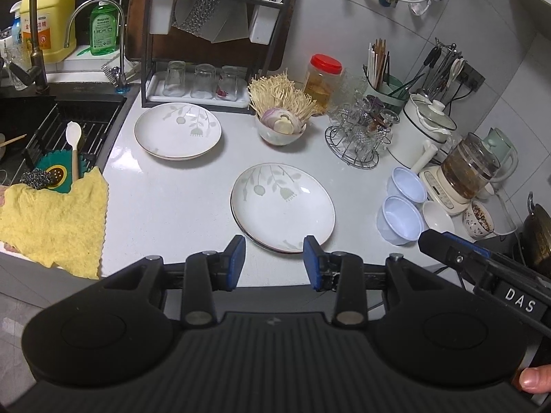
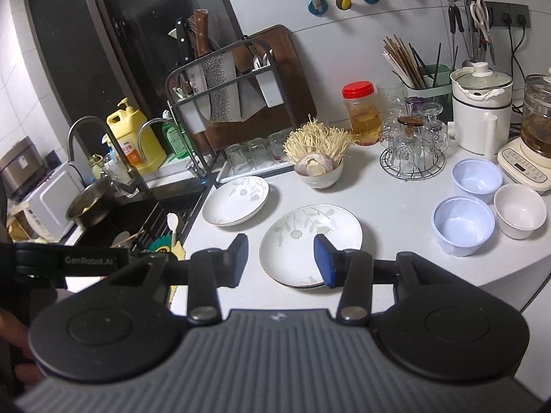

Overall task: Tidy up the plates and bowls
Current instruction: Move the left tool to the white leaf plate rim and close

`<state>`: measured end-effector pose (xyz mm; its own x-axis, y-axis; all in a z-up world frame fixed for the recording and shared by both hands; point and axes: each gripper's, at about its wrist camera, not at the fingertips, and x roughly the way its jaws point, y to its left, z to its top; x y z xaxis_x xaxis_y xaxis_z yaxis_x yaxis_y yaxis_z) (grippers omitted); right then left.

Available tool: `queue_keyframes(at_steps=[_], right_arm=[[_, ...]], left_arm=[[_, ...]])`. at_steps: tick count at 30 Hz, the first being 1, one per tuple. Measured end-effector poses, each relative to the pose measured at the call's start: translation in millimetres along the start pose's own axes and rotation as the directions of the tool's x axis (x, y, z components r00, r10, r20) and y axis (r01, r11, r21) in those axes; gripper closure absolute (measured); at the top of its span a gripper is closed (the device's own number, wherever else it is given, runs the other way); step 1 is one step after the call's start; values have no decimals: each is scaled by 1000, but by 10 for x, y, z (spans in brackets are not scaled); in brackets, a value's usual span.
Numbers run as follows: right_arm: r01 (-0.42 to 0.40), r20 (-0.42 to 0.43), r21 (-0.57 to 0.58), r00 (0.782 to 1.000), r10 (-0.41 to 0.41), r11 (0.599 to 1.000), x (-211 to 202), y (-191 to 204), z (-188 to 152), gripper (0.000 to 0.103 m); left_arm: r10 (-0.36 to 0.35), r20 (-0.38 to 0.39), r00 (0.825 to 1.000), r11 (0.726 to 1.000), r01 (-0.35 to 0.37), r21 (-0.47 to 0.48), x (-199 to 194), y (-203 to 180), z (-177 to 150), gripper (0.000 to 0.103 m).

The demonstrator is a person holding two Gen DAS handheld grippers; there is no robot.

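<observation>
On the white table (image 1: 172, 213), going left to right: a stack of flowered plates sits at the far left (image 1: 177, 130), near the sink edge and in front of the glass rack. A second stack of plates (image 1: 282, 203) lies near the table's front edge, well apart from the first. Further right stand two pale blue bowls (image 1: 401, 203) side by side, with a small white bowl (image 1: 438, 216) just beside them.

The left gripper (image 1: 274, 264) has its jaws partly apart and holds nothing. The near stack lies straight ahead of it and a little right, the plate rim showing between the blue pads without touching them. The right gripper (image 2: 281, 258) is also partly apart and empty, and the same stack sits directly past its fingertips. Both look about equally near that stack; the bowls are closer to the right one.

The plates are round, shallow and white with grey-green leaf and flower prints, so they have no long axis to line up with.
</observation>
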<state>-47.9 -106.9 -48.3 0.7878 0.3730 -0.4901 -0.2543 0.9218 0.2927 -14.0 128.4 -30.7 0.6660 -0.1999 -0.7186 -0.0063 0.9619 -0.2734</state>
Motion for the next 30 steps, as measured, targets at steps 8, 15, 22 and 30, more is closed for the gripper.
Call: queue_keyframes(at_steps=[8, 15, 22, 30], right_arm=[[-12, -16, -13, 1000, 12, 1000, 42, -37, 24, 57], [-49, -40, -4, 998, 49, 999, 236, -25, 95, 57], [-63, -86, 17, 994, 64, 998, 580, 62, 211, 57], [-62, -163, 22, 985, 64, 998, 1137, 213, 414, 57]], left_arm=[[39, 5, 999, 999, -39, -36, 64, 80, 60, 47], [74, 20, 997, 995, -72, -69, 102, 266, 185, 41], [112, -13, 994, 988, -112, -103, 345, 553, 403, 36], [110, -49, 993, 984, -116, -137, 704, 994, 739, 24]])
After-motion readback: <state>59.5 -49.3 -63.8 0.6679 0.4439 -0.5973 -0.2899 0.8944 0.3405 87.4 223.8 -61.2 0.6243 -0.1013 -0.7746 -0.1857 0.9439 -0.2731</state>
